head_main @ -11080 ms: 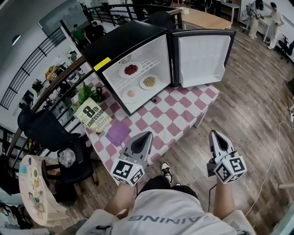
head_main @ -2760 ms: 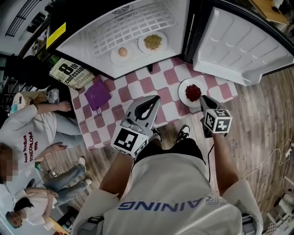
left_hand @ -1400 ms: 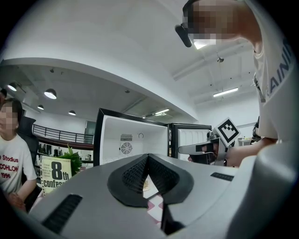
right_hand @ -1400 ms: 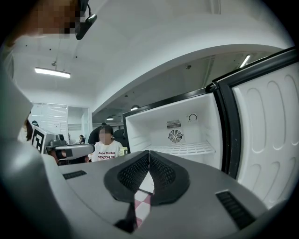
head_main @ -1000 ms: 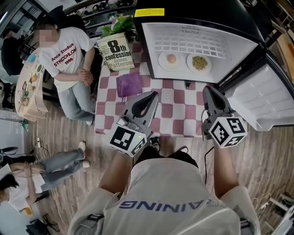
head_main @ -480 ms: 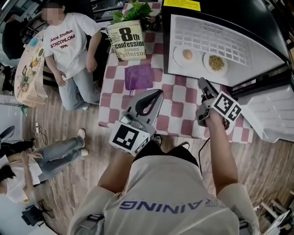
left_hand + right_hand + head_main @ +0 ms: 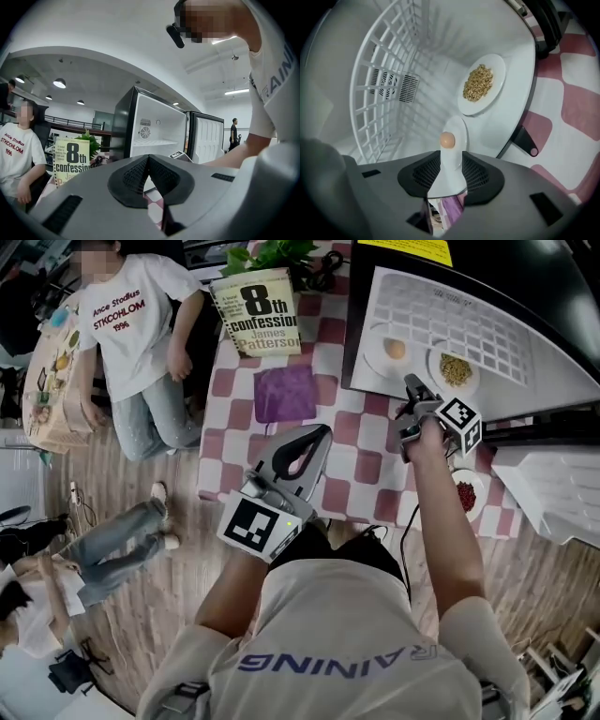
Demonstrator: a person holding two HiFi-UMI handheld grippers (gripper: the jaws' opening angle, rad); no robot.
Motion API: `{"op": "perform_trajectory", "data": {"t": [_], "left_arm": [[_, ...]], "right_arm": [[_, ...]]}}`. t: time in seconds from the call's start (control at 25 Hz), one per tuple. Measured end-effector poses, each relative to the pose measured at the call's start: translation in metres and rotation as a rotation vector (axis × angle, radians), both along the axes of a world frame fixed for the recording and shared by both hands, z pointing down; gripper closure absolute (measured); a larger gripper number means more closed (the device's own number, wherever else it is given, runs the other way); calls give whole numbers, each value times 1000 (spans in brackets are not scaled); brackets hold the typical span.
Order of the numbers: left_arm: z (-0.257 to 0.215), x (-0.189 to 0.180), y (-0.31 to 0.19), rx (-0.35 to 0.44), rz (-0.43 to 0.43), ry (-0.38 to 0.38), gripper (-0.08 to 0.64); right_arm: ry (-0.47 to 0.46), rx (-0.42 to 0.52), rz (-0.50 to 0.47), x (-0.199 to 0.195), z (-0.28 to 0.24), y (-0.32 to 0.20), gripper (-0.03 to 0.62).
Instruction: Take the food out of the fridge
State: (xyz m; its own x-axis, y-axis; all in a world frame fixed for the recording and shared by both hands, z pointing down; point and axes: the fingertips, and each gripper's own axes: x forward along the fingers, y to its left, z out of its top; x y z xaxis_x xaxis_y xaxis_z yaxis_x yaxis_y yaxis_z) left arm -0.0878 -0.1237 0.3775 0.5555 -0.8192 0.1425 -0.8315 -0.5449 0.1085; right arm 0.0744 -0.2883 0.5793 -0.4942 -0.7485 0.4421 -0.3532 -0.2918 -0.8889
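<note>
Food sits in two places relative to the fridge (image 7: pixel 539 371). Two plates lie on its white floor, and a third lies outside on the checkered table (image 7: pixel 370 423), just in front of the open fridge door (image 7: pixel 553 493). Inside, the egg plate (image 7: pixel 377 354) carries a single egg (image 7: pixel 395 349) and lies toward the fridge's left wall. The grain plate (image 7: pixel 441 360) lies just beside it, toward the hinge side. The plate of red food (image 7: pixel 459 480) outside the fridge is partly covered by my right forearm.

My right gripper (image 7: pixel 411 382) reaches over the fridge's front edge at the egg plate. Its jaws have just been opening and stand released. The near rim of the egg plate shows in the gap between them, and the pads do not press on it. The egg lies straight beyond the jaws, with the wire shelf (image 7: pixel 384 75) deeper inside the fridge.

My left gripper (image 7: pixel 322 430) hangs over the table, well in front of the fridge and pointing toward it. It is clenched, with the pads meeting at the tips and nothing between them.

A book (image 7: pixel 255 310) stands propped to the left of the fridge, with a flat purple thing (image 7: pixel 286 392) on the table near it. A person in a white T-shirt (image 7: pixel 131 324) sits on the floor further left of the fridge.
</note>
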Motion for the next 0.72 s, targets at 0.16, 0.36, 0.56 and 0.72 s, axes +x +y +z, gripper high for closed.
{"op": "perform_trajectory", "data": {"t": [0.16, 0.36, 0.56, 0.72], "left_arm": [[7, -1, -4, -16, 9, 9, 554], [10, -1, -7, -45, 9, 24, 554], [11, -1, -11, -45, 11, 22, 554], [13, -2, -9, -57, 9, 19, 554]], "right_arm": [[-4, -43, 26, 1, 14, -13, 457], [-10, -78, 33, 0, 25, -18, 457], [-39, -82, 52, -6, 26, -26, 457], [-80, -88, 67, -12, 28, -31, 457]]}}
